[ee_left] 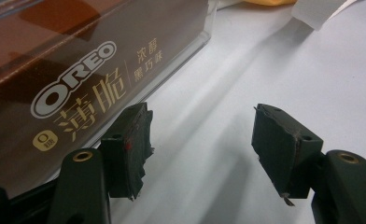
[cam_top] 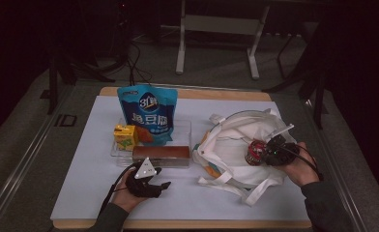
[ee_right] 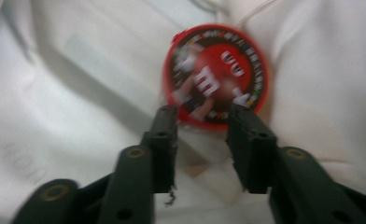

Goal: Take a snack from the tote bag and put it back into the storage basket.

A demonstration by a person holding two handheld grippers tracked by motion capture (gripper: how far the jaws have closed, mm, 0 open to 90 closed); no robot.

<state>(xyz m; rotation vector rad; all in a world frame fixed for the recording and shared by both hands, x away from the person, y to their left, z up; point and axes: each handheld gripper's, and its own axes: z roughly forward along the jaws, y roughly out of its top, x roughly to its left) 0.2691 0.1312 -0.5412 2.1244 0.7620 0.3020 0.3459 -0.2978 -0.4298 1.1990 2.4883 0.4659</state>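
A round red M&M's tub (ee_right: 216, 74) lies on a white tote bag (ee_right: 69, 84), its printed lid facing the camera. My right gripper (ee_right: 202, 116) stands open with its jaw tips at the tub's near edge, the pads apart and not pressing on it. In the high view the tub (cam_top: 255, 152) sits on the bag (cam_top: 231, 137), just left of the right gripper (cam_top: 265, 152). My left gripper (cam_top: 161, 178) rests on the white table near its front edge. It is open (ee_left: 202, 135) with nothing between its pads, beside a brown Oreo box (ee_left: 55, 70).
A clear tray (cam_top: 183, 126) holds a blue snack pouch (cam_top: 149, 113) standing upright, a yellow drink carton (cam_top: 124, 136) and the Oreo box (cam_top: 161, 153) along its front. The bag's straps (cam_top: 226, 181) trail toward the table's front edge. A metal stand (cam_top: 216, 29) is on the floor behind.
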